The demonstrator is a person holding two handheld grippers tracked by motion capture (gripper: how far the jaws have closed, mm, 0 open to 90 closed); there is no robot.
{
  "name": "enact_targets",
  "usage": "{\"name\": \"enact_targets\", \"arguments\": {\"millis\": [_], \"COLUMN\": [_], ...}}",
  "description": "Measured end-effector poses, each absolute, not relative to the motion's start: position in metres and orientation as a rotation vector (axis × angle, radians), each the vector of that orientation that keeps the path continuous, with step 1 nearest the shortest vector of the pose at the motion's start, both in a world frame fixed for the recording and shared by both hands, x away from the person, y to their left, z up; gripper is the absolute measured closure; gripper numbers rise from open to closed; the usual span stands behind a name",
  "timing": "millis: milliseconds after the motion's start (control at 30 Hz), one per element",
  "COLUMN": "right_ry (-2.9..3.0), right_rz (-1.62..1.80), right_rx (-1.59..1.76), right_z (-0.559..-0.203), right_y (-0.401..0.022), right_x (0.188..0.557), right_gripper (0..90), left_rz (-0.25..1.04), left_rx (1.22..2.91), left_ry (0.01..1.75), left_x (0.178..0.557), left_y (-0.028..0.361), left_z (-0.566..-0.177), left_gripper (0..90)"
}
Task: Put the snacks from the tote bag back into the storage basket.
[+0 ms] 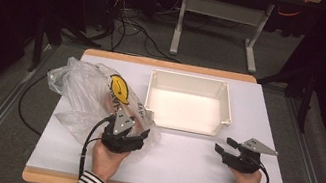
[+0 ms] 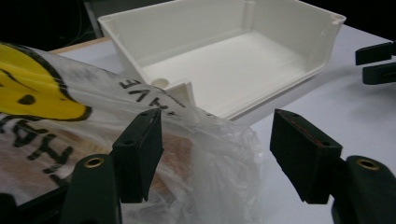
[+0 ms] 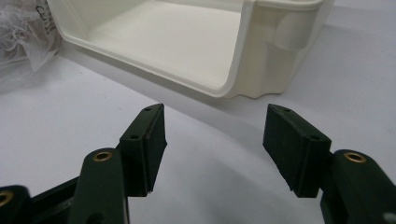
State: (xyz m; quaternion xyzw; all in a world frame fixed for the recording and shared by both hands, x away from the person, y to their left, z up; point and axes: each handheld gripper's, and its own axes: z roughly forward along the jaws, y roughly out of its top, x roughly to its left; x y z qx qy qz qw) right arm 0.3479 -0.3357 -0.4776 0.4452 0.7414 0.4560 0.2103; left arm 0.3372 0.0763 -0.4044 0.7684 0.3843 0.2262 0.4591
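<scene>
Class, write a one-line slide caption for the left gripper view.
Open left gripper poised over a clear plastic bag beside an empty white tray.

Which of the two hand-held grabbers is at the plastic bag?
The left gripper: its open fingers sit at the clear plastic bag; the right gripper rests over bare table.

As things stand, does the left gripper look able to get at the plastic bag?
Probably yes. The left gripper stands open right at the plastic bag, whose crumpled film already lies between its jaws, and nothing blocks the way.
</scene>
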Motion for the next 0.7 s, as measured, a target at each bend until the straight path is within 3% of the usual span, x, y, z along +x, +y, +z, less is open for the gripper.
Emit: {"name": "enact_targets", "arguments": {"millis": [367, 700], "right_ry": [2.054, 2.052], "right_rz": [1.276, 1.276], "right_rx": [1.248, 1.251], "right_z": [-0.478, -0.478], "right_y": [-0.337, -0.336], "right_x": [0.348, 0.348], "right_gripper": [39.0, 38.8], "left_rz": [0.639, 0.560], "left_rx": [1.898, 1.934], "left_ry": [1.092, 1.203], "left_x": [0.350, 0.364], "left_y": [0.123, 0.151], "left_z": [-0.398, -0.428], "left_gripper": [26.0, 22.0]}}
